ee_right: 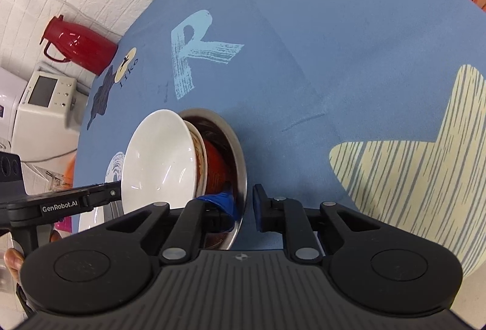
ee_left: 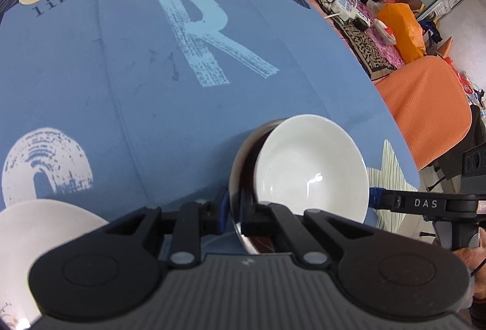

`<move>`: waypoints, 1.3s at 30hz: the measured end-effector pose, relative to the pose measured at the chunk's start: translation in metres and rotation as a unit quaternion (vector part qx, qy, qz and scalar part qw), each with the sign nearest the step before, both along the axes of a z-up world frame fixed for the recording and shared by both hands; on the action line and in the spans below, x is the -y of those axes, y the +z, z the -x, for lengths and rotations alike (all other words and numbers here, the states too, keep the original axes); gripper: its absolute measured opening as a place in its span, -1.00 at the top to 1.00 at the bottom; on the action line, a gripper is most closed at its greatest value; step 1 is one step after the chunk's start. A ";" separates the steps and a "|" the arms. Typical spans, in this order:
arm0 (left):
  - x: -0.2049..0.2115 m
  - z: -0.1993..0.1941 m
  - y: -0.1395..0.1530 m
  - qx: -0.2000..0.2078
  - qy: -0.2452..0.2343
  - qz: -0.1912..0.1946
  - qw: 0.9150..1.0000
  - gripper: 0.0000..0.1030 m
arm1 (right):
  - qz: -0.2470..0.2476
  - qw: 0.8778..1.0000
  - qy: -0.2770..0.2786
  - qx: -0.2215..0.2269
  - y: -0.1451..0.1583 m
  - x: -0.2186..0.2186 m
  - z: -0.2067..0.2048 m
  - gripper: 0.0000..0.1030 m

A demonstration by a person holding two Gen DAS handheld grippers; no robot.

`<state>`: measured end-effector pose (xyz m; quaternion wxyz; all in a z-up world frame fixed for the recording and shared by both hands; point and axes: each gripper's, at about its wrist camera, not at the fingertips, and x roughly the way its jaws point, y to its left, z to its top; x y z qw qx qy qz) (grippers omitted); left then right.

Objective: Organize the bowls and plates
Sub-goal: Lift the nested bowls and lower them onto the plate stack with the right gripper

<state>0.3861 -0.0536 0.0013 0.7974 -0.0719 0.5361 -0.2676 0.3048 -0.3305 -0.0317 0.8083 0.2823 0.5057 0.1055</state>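
Observation:
A nested stack sits over the blue cloth: a steel bowl (ee_left: 234, 175) (ee_right: 238, 147) holds a red bowl (ee_right: 216, 167), which holds a white bowl (ee_left: 309, 169) (ee_right: 158, 159). My left gripper (ee_left: 235, 211) is shut on the steel rim, one pad on either side. My right gripper (ee_right: 245, 205) straddles the opposite rim. Its inner pad is inside the bowl, and a sliver of cloth shows between the outer pad and the rim, so it stands narrowly open. Whether the stack rests on the table or hangs above it is unclear.
A white plate (ee_left: 33, 242) (ee_right: 91, 217) lies on the blue tablecloth (ee_left: 136, 71) near the left gripper. A red jug (ee_right: 79, 44) and a white appliance (ee_right: 45, 99) stand beyond the table's edge. An orange-covered seat (ee_left: 425, 99) and a cluttered side table (ee_left: 349, 5) are to the right.

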 end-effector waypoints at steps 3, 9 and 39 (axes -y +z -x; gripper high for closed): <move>0.001 0.001 0.000 0.003 0.002 -0.001 1.000 1.00 | 0.005 1.000 0.001 -0.001 0.000 0.000 0.000 0.99; -0.006 0.002 0.001 -0.007 0.015 0.010 1.000 1.00 | -0.013 1.000 -0.008 -0.006 0.003 -0.002 0.004 1.00; -0.209 0.113 0.041 0.022 0.193 -0.006 0.981 1.00 | 0.073 0.976 0.202 0.023 0.047 -0.217 -0.006 1.00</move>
